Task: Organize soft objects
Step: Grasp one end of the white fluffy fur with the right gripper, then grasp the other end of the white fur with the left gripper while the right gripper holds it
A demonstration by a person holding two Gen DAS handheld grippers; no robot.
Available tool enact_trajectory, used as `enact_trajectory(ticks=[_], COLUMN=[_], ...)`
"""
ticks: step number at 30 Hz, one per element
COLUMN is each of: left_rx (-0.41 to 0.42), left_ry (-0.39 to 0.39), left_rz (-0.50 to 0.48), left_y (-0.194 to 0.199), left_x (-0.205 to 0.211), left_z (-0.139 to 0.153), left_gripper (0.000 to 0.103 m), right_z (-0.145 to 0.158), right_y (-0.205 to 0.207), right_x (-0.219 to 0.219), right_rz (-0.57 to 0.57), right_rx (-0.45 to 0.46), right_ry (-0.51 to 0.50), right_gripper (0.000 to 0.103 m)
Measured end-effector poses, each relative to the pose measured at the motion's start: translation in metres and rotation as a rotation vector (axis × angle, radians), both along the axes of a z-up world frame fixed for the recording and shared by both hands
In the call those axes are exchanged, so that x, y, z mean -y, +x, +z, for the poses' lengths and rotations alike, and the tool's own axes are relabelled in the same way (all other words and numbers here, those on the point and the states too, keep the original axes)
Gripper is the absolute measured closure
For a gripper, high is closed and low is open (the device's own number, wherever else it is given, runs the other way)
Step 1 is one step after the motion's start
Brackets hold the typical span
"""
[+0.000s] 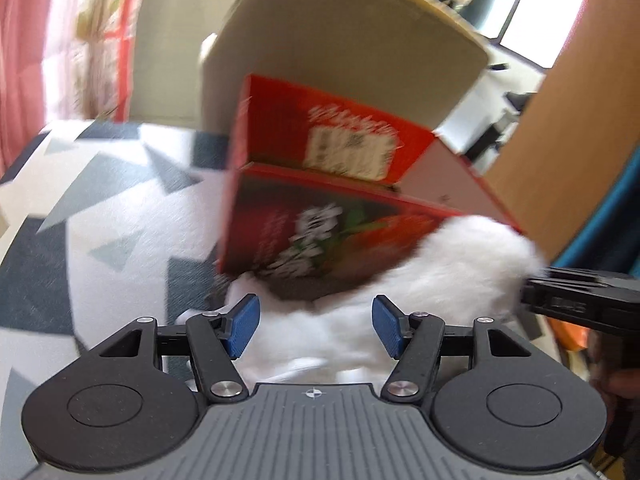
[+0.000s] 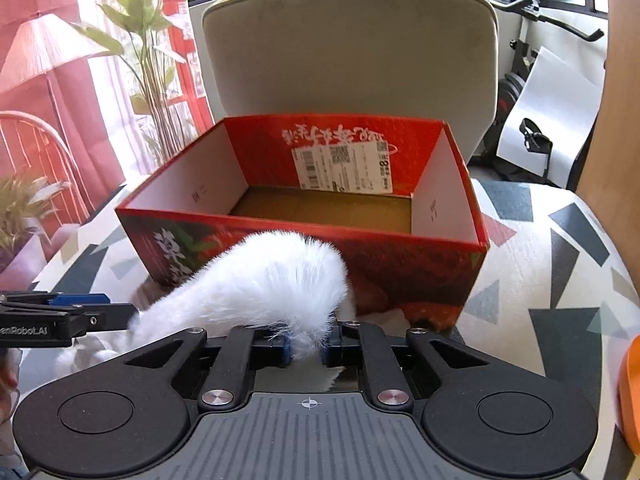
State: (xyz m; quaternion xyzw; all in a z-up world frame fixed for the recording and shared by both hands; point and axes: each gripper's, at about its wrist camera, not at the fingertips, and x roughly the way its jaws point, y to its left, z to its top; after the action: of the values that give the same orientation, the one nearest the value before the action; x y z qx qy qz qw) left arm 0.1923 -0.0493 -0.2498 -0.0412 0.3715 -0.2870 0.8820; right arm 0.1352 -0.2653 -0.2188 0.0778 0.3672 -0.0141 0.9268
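white plush pinched beside the open red box

nearest in the right wrist view, the right gripper (image 2: 307,350) has its jaws clenched on a white furry plush toy (image 2: 264,284); a tuft of the fur is squeezed between the blue pads, and the rest of the toy arches up and to the left, against the near wall of the red cardboard box (image 2: 420,276). at the left edge of that view the left gripper (image 2: 76,308) shows from the side, just beside the toy's far-left end.

in the left wrist view, the left gripper (image 1: 315,326) has its jaws released, the blue pads standing apart over the white fur without pressing on it; the picture is blurred. the right gripper (image 1: 536,288) reaches in from the right, at the edge of the fur.

the box is open at the top with a bare brown floor and a white label on its far inner wall. it stands on a worktop (image 2: 552,272) covered in a grey-and-white triangle pattern. beyond the box rises a beige chair back (image 2: 348,52), with a green plant (image 2: 136,32) to the far left.
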Motion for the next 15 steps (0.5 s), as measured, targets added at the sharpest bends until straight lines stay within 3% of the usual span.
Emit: enact_trajectory(ticks=[4, 8, 15], left_rx=[0.076, 0.158, 0.212], left_ry=[-0.006, 0.039, 0.15], left_rz=[-0.083, -0.166, -0.167], left_y=[-0.018, -0.035, -0.041], left_x=[0.016, 0.036, 0.058], left_z=[0.015, 0.021, 0.009], left_gripper=[0.028, 0.026, 0.026], right_z=[0.01, 0.017, 0.025], right_y=[0.005, 0.007, 0.002], right_x=[-0.003, -0.002, -0.004], right_rz=[0.008, 0.002, -0.009], right_rx=[-0.004, -0.003, 0.014], right_ry=[0.013, 0.031, 0.085], right_gripper=[0.091, 0.091, 0.091])
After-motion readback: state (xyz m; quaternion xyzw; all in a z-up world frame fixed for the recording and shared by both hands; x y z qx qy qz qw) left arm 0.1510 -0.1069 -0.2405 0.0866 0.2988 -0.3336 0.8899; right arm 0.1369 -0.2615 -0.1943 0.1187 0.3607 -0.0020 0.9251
